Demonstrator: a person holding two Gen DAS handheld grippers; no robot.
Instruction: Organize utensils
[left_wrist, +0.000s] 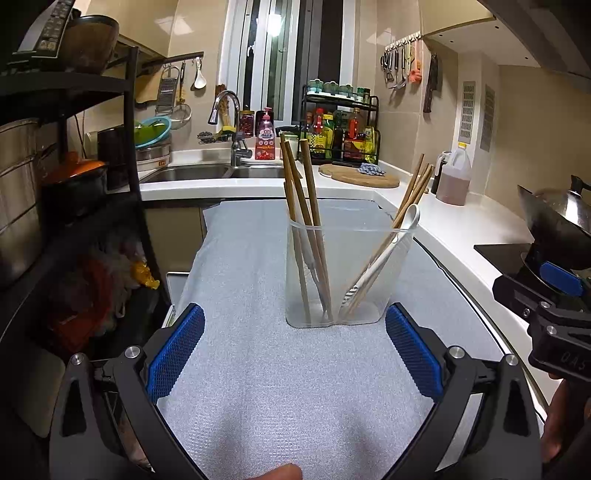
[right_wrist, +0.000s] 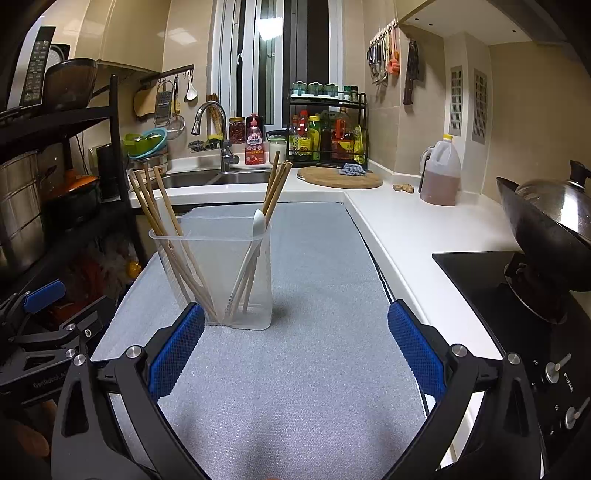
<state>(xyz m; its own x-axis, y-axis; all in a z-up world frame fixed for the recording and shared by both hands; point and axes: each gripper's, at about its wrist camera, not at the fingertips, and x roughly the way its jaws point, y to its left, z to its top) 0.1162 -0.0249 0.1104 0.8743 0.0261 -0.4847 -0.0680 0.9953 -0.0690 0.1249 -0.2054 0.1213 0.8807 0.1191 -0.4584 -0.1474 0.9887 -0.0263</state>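
Both tools stood open and empty. The left tool (left_wrist: 294, 347) had its blue pads spread wide just short of the holder (left_wrist: 332, 273), which stood upright on the grey mat (left_wrist: 258, 369) covering the desk. The right tool (right_wrist: 295, 349) hung equally wide, with the holder ahead and to its left.

The holder was a clear, thin-walled plastic tub, apparently split into two compartments. One compartment held a bundle of chopsticks (left_wrist: 303, 206) leaning left; the other held more chopsticks (left_wrist: 413, 192) and a white spoon (left_wrist: 391, 243) leaning right.

The chopsticks looked light, stiff and smooth, so they would likely slip or pivot if pinched near one end; a grip on the upper shaft, above the rim, seemed best. The spoon appeared to be ceramic or hard plastic, so possibly fragile and slick; its handle near the rim offered the surest hold. The tub itself looked light and top-loaded by the leaning sticks, so it could tip if nudged; the other tool might steady it low on the wall.
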